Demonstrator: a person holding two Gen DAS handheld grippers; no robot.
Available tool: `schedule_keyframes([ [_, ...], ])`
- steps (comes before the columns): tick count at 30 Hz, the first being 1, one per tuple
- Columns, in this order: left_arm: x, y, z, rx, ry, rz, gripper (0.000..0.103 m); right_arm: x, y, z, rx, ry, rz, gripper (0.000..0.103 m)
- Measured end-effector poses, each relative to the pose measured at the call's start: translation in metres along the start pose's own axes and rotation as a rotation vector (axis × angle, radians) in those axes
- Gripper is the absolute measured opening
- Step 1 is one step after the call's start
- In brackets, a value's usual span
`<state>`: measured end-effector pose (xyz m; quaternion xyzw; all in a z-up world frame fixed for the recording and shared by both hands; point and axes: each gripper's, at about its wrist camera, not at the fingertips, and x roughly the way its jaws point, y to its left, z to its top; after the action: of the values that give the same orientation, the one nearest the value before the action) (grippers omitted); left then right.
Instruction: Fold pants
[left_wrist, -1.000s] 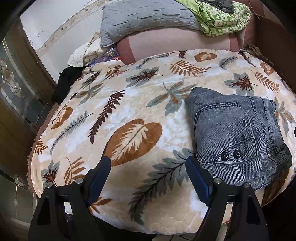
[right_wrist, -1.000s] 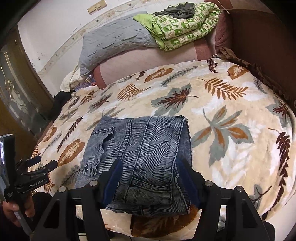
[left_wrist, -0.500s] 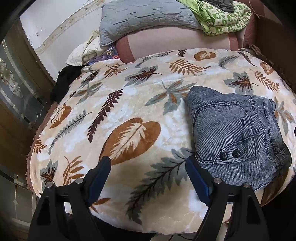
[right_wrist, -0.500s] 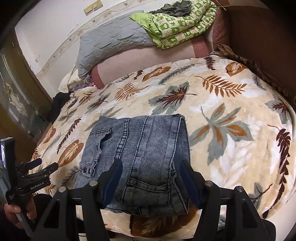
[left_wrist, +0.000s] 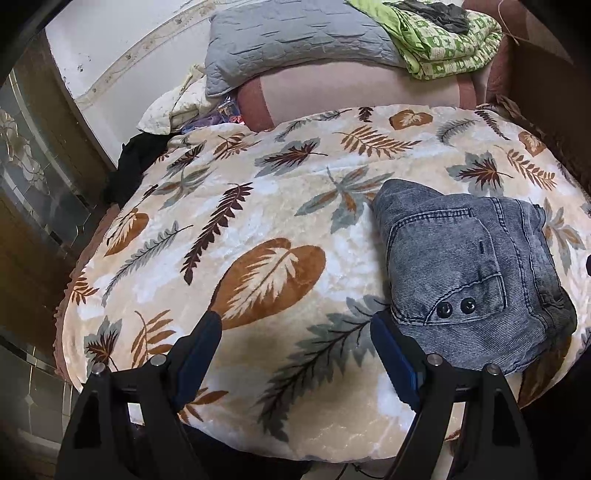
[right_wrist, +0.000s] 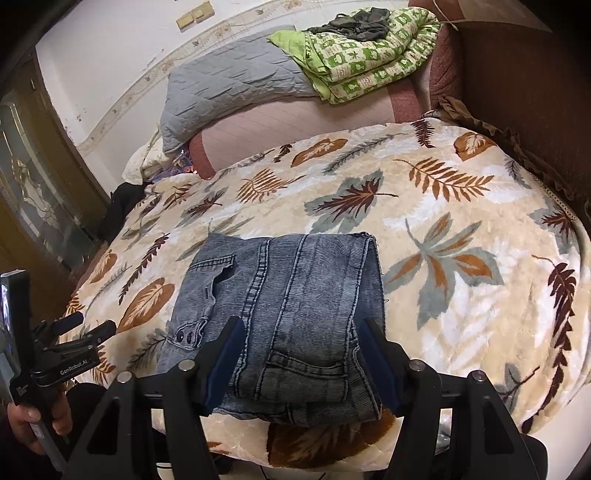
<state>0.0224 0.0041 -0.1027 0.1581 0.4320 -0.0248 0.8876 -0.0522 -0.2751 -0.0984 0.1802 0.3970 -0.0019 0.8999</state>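
We see a pair of grey-blue denim pants (right_wrist: 280, 310) folded into a compact rectangle, lying on a cream blanket (right_wrist: 461, 229) printed with brown and grey leaves. In the right wrist view the pants sit at the lower centre of the frame, near the blanket's front edge, and our right gripper (right_wrist: 301, 363) hangs in front of that edge with its two blue-padded fingers spread wide, holding nothing. In the left wrist view the pants (left_wrist: 469, 273) appear at the right of the frame, a pocket with two dark buttons facing up, while our left gripper (left_wrist: 295, 360) fills the bottom of the frame over bare blanket (left_wrist: 240, 206), its fingers wide apart and empty; its right finger (left_wrist: 391, 354) is just beside the pants' near corner. At the lower left of the right wrist view we also see the left gripper (right_wrist: 86, 330) from the side, held in a hand (right_wrist: 33, 424). Across the top of both frames lie a grey quilted pillow (right_wrist: 229, 85) and a folded green patterned quilt (right_wrist: 369, 55)
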Motion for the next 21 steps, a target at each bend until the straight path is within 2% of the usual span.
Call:
schedule_keyframes([
  [21,0.011,-0.002,0.001,0.012,0.025,0.004,0.083,0.015,-0.005,0.000,0.008,0.038,-0.003,0.068],
])
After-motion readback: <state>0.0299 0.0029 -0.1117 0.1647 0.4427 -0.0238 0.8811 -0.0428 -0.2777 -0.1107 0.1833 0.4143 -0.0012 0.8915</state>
